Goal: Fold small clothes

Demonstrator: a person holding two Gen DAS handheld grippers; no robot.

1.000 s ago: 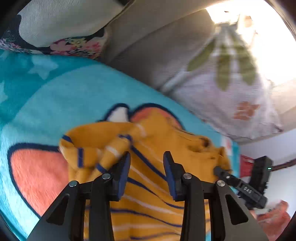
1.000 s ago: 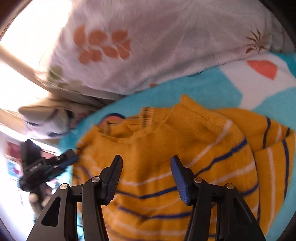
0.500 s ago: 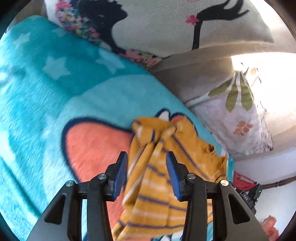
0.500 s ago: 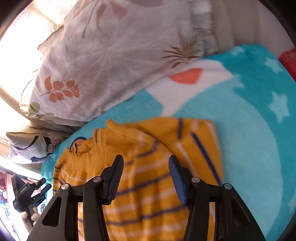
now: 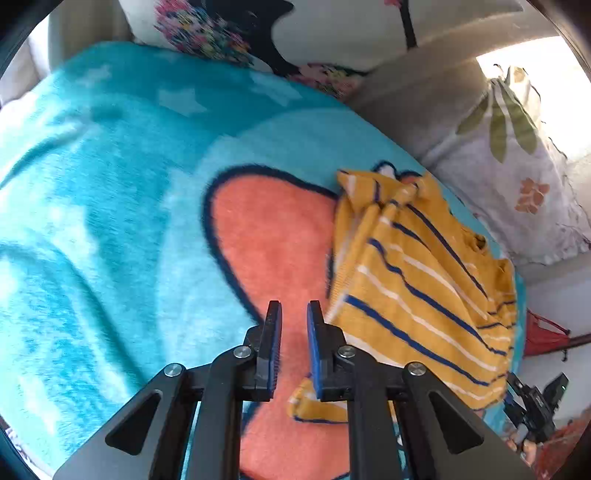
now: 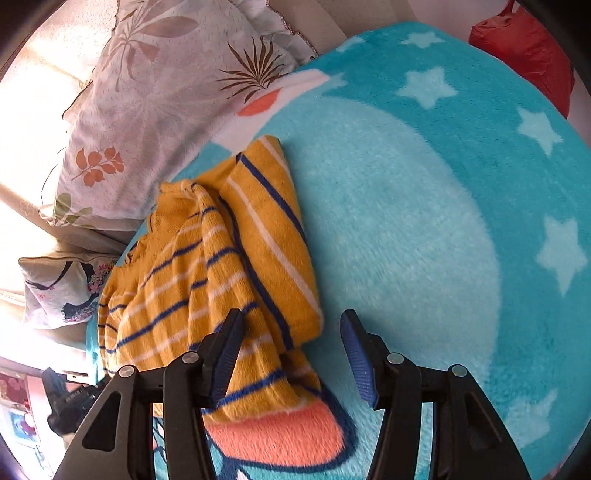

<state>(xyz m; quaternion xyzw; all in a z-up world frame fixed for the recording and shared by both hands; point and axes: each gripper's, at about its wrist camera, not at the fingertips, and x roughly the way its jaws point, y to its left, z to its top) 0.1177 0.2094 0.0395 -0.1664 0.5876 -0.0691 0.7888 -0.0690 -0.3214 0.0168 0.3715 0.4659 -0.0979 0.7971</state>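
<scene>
Item: yellow striped sweater [image 5: 417, 295], knitted, with navy and white stripes. Lies partly folded on the turquoise fleece blanket [image 5: 110, 192], overlapping the blanket's orange patch [image 5: 273, 251] with a dark outline. In the right wrist view one sleeve or side panel [image 6: 273, 236] is laid over the body of the garment.

Left hand-held gripper [image 5: 293, 317]: blue-padded fingers narrowly parted, nothing between them, poised over the orange patch just beside the sweater's hem edge.

Right hand-held gripper [image 6: 291, 332]: fingers spread wide, holding nothing, above the sweater's lower corner and the pale blue area of the blanket.

Surroundings: leaf-print pillow [image 6: 159, 96] at the blanket's far edge, near the sweater's collar; floral and black print cushion [image 5: 288, 33] beyond the blanket; red bag [image 6: 524, 51] at the upper right of the right wrist view.
</scene>
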